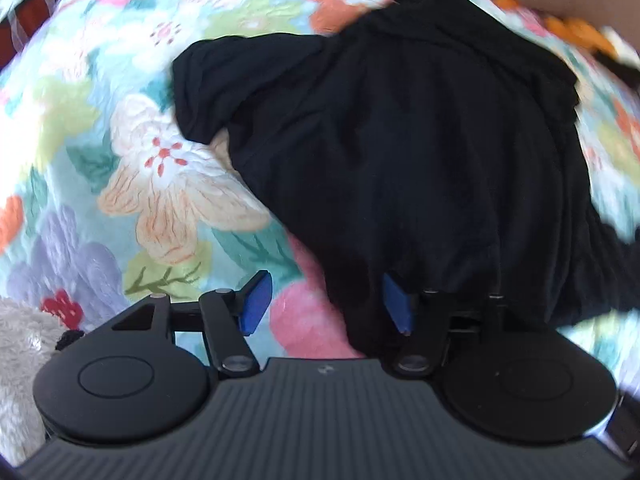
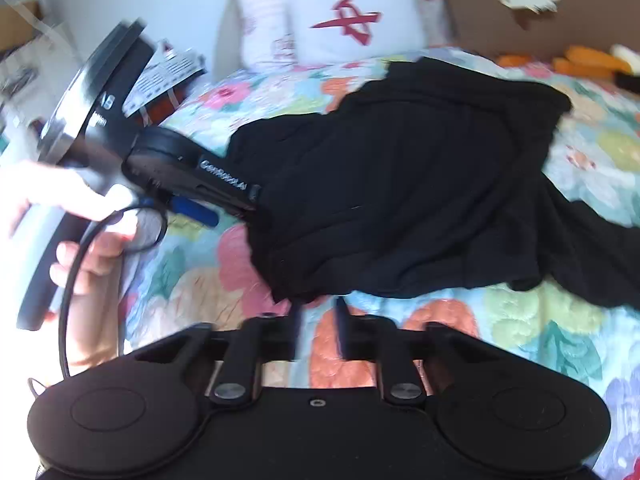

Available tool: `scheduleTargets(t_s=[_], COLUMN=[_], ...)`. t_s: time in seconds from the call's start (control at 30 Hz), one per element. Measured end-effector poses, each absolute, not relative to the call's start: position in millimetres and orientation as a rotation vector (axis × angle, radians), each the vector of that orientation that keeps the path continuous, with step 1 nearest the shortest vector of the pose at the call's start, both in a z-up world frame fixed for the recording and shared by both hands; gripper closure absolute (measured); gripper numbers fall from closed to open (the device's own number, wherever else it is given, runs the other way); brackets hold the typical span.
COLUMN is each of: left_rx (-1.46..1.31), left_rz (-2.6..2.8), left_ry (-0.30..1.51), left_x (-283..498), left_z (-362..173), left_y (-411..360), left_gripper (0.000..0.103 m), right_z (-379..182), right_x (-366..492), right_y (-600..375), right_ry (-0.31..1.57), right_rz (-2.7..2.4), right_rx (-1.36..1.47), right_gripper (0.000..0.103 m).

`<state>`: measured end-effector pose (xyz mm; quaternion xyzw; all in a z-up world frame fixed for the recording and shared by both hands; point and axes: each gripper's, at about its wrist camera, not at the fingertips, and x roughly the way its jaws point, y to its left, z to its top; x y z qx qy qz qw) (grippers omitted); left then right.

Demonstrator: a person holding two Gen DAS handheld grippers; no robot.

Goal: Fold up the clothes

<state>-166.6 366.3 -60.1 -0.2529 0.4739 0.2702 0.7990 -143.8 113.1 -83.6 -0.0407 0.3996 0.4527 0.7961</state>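
The left wrist view looks steeply down, close over the black garment [image 1: 400,152] on the floral bedspread [image 1: 80,140]. The right wrist view sits lower and farther back, facing across the bed toward pillows [image 2: 352,16] at upper centre. Both share the garment and bedspread.

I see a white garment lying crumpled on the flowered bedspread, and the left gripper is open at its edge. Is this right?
Not quite: the garment is black, not white, as the left wrist view shows clearly. The rest holds: it lies crumpled on the flowered bedspread, and the left gripper is open at its edge, blue pads spread apart.
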Motion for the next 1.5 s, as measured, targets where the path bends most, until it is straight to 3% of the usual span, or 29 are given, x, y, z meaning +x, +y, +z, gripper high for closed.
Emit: scheduleTargets(t_s=[0.03, 0.1, 0.2, 0.43, 0.53, 0.6, 0.73, 0.8, 0.87, 0.9, 0.93, 0.97, 1.0, 1.03, 1.07, 1.23, 1.5], left_rx=[-0.580, -0.605, -0.512, -0.362, -0.331, -0.376, -0.380, -0.360, -0.352, -0.352, -0.350, -0.345, -0.338, -0.318, -0.279, -0.057, -0.079], left_rz=[0.603, 0.644, 0.585, 0.545, 0.547, 0.556, 0.578, 0.589, 0.608, 0.609, 0.609, 0.602, 0.589, 0.555, 0.530, 0.513, 0.643], left_ry=[0.975, 0.928, 1.014, 1.125, 1.116, 1.109, 1.109, 1.116, 1.122, 1.123, 1.121, 1.109, 1.096, 1.074, 1.050, 0.941, 0.993], left_x=[-165, -162, -148, -141, -141, -139, -140, -140, -139, -139, -140, -141, -142, -141, -141, -157, -183], left_z=[-57, -49, -48, -77, -82, -85, -89, -92, -95, -96, -97, -95, -94, -89, -82, -49, -33], left_y=[377, 397, 408, 393, 384, 384, 380, 378, 376, 376, 375, 373, 370, 365, 355, 312, 325], left_gripper=[0.043, 0.043, 0.036, 0.035, 0.026, 0.014, 0.011, 0.003, 0.000, 0.000, 0.000, 0.004, 0.026, 0.053, 0.100, 0.098, 0.099], right_z=[-85, -89, -95, -109, -114, -124, -139, -141, -135, -130, -128, -126, -126, -125, -123, -99, -72], right_x=[-138, -132, -127, -92, -81, -79, -75, -73, -75, -77, -79, -81, -82, -82, -83, -92, -95], right_y=[110, 109, 104, 94, 92, 93, 99, 107, 121, 129, 133, 136, 135, 133, 130, 110, 81], right_ry=[0.866, 0.875, 0.893, 1.049, 1.098, 1.128, 1.138, 1.127, 1.079, 1.042, 1.015, 0.992, 0.979, 0.975, 0.966, 0.861, 0.858], right_rz=[0.936, 0.856, 0.788, 0.861, 0.836, 0.841, 0.841, 0.845, 0.847, 0.837, 0.829, 0.821, 0.825, 0.831, 0.832, 0.858, 0.784], right_rx=[-0.069, -0.124, -0.154, 0.120, 0.236, 0.329, 0.472, 0.476, 0.334, 0.223, 0.166, 0.120, 0.127, 0.148, 0.156, 0.135, 0.107], right_gripper=[0.047, 0.046, 0.046, 0.040, 0.038, 0.036, 0.033, 0.033, 0.045, 0.068, 0.084, 0.086, 0.092, 0.095, 0.095, 0.096, 0.096])
